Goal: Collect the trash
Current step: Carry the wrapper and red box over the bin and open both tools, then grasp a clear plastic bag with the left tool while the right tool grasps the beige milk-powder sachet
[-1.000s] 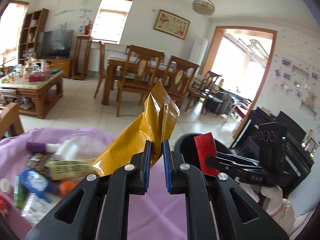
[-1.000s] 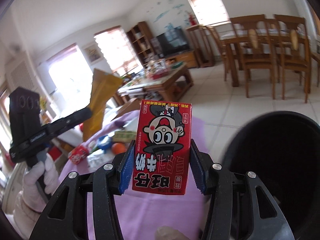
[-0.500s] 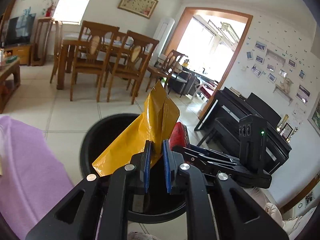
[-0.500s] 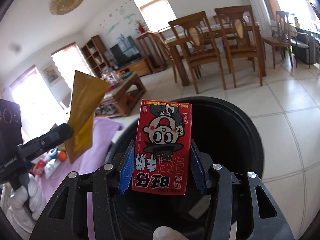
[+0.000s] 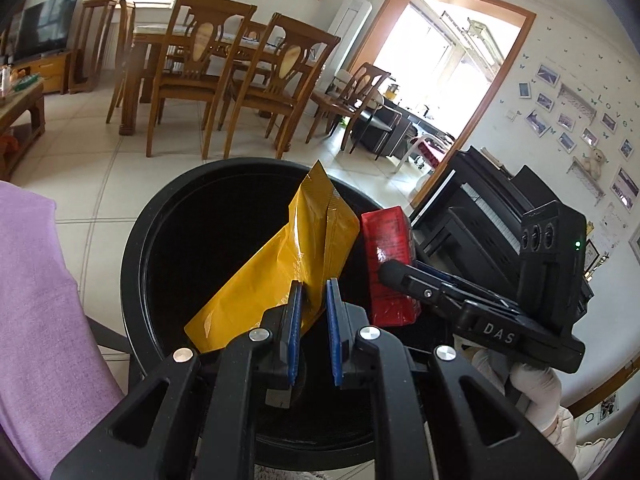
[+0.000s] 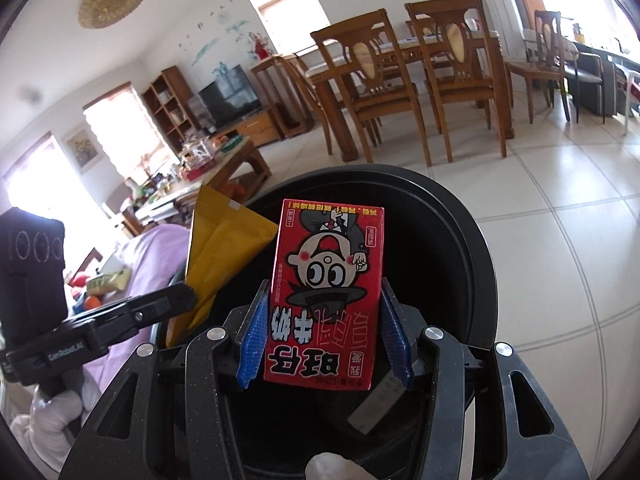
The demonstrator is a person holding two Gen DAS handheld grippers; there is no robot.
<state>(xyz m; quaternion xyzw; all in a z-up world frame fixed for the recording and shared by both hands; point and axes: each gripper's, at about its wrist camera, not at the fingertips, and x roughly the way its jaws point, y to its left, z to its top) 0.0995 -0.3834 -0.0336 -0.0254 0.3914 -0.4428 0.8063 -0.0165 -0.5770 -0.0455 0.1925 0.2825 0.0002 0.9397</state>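
My left gripper [image 5: 314, 300] holds a yellow foil pouch [image 5: 280, 268] over the open black trash bin [image 5: 160, 220]; its jaws now stand slightly apart, with the pouch against the left pad. My right gripper [image 6: 324, 320] is shut on a red milk carton [image 6: 326, 292], held upside down above the same bin [image 6: 460, 232]. The carton [image 5: 390, 268] and right gripper [image 5: 400, 276] show beside the pouch in the left wrist view. The pouch [image 6: 220, 256] and left gripper [image 6: 176, 296] show left of the carton in the right wrist view.
A purple-covered table [image 5: 36, 320] lies left of the bin, with more litter on it [image 6: 104, 280]. Wooden dining chairs [image 5: 192, 76] and table stand on the tiled floor behind. A black piano [image 5: 492, 208] stands to the right. Some trash lies in the bin [image 6: 380, 400].
Both grippers swung from over the purple table to above the bin and lowered toward it. The left jaws have parted a little around the pouch.
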